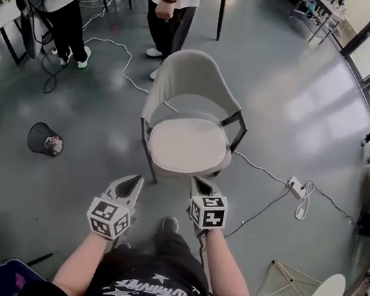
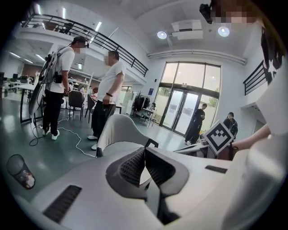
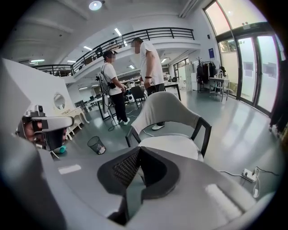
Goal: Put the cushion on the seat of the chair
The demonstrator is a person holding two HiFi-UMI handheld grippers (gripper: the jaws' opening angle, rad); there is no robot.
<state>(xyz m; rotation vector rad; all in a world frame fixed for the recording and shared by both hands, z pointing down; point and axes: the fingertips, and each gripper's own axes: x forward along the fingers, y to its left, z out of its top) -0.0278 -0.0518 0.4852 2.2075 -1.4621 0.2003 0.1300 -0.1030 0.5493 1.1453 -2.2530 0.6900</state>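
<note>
While the chair (image 1: 195, 76) is a curved grey shell, the cushion (image 1: 187, 144) is a smooth, pale, rounded pad lying flat on its seat (image 1: 182, 172). Near the seat's front edge, the left gripper (image 1: 138, 180) and right gripper (image 1: 198, 181) hover, jaws pressed together, empty.

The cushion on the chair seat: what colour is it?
The cushion is off-white; the head view shows it best.
</note>
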